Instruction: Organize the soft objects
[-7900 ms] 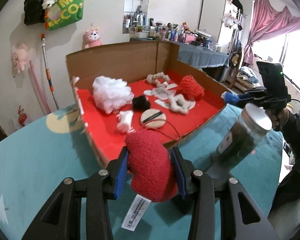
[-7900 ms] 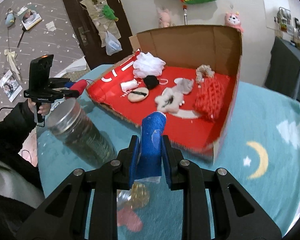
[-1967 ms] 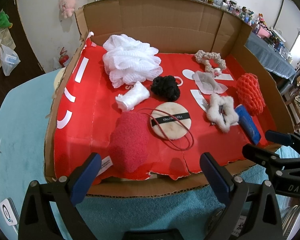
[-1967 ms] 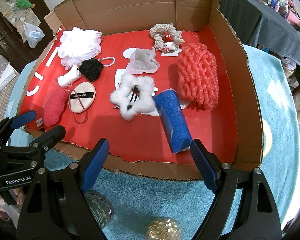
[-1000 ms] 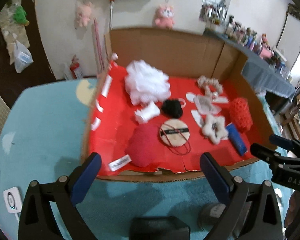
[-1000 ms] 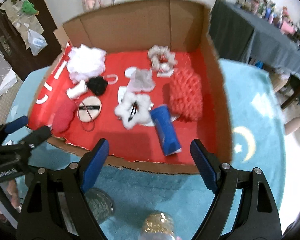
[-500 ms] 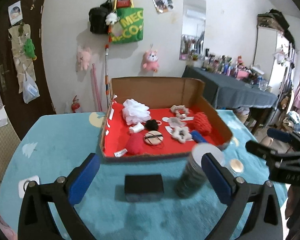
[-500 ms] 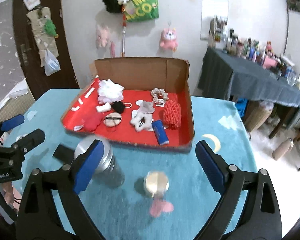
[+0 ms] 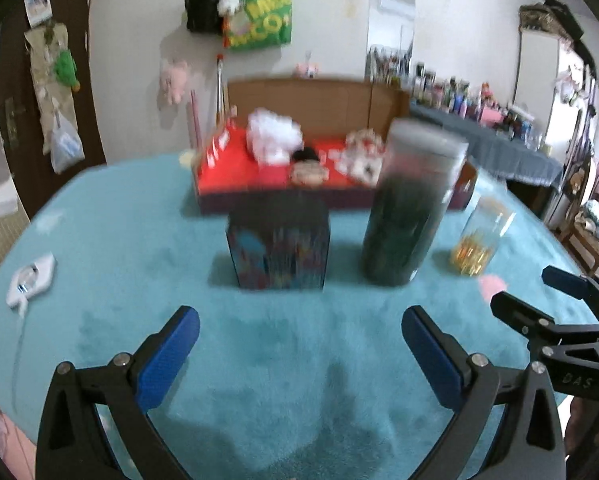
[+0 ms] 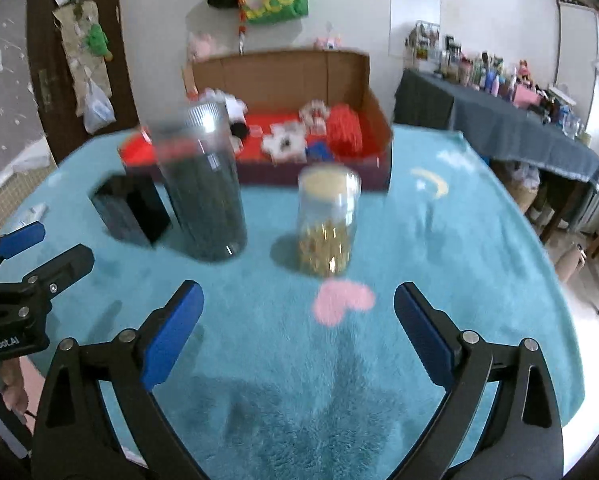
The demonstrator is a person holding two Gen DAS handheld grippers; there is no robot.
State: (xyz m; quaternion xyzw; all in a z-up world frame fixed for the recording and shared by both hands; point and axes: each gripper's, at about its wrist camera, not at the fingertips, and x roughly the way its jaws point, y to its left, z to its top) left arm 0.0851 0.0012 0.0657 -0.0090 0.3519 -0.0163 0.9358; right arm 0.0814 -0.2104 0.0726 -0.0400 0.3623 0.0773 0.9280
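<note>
Both grippers withdrawn, two jars point(image 10: 203, 184), one box point(image 10: 299, 92)

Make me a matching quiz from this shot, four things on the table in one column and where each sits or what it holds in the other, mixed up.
Things:
1. tall jar
2. short jar
3. dark box
4. cardboard tray

Descriptions:
A. holds the soft items, at the far side of the table
B. gold contents at the bottom
C. dark green contents, silver lid
D. stands left of the tall jar

Pairs: 1-C, 2-B, 3-D, 4-A
</note>
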